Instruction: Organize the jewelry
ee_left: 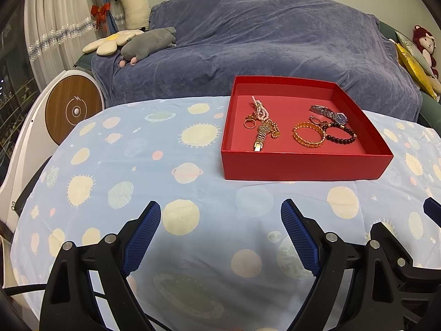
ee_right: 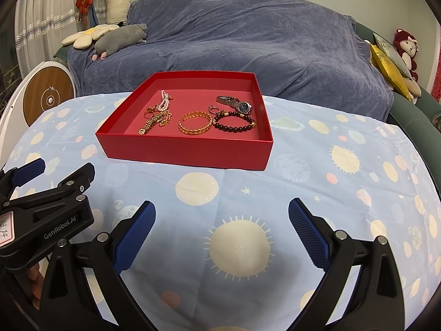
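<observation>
A red box (ee_left: 306, 165) sits on the worktop (ee_left: 193, 248), which is covered by a light blue cloth printed with suns and planets. All the jewelry lies inside the box. On its left side a pink bead strand (ee_left: 260, 108), a gold ring (ee_left: 249, 123) and a gold watch (ee_left: 261, 135) are bunched together, touching. Right of them lies a gold bangle (ee_left: 308, 135), and just beside it a dark bead bracelet (ee_left: 340, 133). A silver watch (ee_left: 329, 113) with a blue dial rests farther back on the right.

The left tool (ee_left: 220, 209) hovers over the near cloth, its blue-padded jaws spread wide with nothing between them. The right tool (ee_right: 222, 208) is likewise spread wide and empty, near the box but well short of it. In the right wrist view the left tool (ee_right: 27, 171) shows at the left edge, beside the right one.

A sofa (ee_left: 261, 41) under a blue throw stands beyond the worktop.
</observation>
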